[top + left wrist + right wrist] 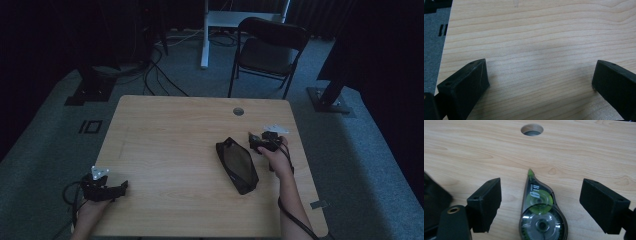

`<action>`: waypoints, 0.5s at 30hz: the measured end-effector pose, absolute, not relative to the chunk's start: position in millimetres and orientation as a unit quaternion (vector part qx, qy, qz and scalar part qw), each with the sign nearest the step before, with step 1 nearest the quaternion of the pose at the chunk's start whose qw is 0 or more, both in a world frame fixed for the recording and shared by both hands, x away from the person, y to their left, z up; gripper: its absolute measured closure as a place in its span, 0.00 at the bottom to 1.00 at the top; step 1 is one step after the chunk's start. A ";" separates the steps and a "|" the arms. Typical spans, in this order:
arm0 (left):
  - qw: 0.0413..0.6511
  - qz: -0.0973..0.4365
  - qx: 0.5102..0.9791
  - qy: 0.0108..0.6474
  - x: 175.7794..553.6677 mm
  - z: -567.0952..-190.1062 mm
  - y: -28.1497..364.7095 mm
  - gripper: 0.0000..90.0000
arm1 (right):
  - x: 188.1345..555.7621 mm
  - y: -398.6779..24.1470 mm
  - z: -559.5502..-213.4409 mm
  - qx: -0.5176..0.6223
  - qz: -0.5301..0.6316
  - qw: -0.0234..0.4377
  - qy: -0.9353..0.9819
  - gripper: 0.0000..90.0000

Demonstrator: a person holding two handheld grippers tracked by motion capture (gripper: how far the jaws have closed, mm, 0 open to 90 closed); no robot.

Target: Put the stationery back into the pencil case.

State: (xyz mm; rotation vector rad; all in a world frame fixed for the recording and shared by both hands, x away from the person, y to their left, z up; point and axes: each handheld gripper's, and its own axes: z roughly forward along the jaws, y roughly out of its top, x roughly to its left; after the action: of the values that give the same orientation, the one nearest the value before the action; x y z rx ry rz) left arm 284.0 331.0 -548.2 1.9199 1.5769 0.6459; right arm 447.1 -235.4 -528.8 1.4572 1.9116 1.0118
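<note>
Right gripper (540, 205) down low over the far right part of the table (165, 150), jaws spread wide and gripping nothing. Correction tape roller (540, 216) lying flat on the wood squarely between those jaws, clear of both pads, with bare wood showing on either side. Long axis of the roller running straight away from the gripper: round clear body with the reels at the near end, green tip at the far end, pointing toward the cable hole (532, 129) in the tabletop. Jaws therefore set across the narrow width, one on each flat side, which looks like the right line-up for a pinch; probably only a little more descent and a squeeze needed. Widest part of the body nearest the gripper, so a grip there likely steadier than one at the thin tip. Black pouch (236, 165) just to the left of the right hand (277, 157), slanted on the table, not touched. Left gripper (107, 187) far off at the near left edge, jaws open over bare wood, holding nothing, well apart from the roller; right hand clearly the nearer one.
</note>
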 end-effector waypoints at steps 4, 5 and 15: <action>0.283 0.241 0.717 0.589 284.0 -548.2 331.0 0.01 | 452.4 -234.2 -532.9 0.539 0.365 0.263 0.712 0.22; 0.283 0.241 0.717 0.589 284.0 -548.2 331.0 0.01 | 453.3 -234.1 -533.7 0.539 0.364 0.262 0.713 0.22; 0.283 0.241 0.717 0.589 284.0 -548.2 331.0 0.01 | 457.9 -236.1 -544.2 0.542 0.338 0.266 0.722 0.26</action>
State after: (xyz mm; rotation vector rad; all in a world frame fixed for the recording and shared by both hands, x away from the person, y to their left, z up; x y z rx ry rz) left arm 284.0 331.0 -548.2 1.9199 1.5770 0.6457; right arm 457.9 -236.1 -544.2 1.4633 1.9497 0.9141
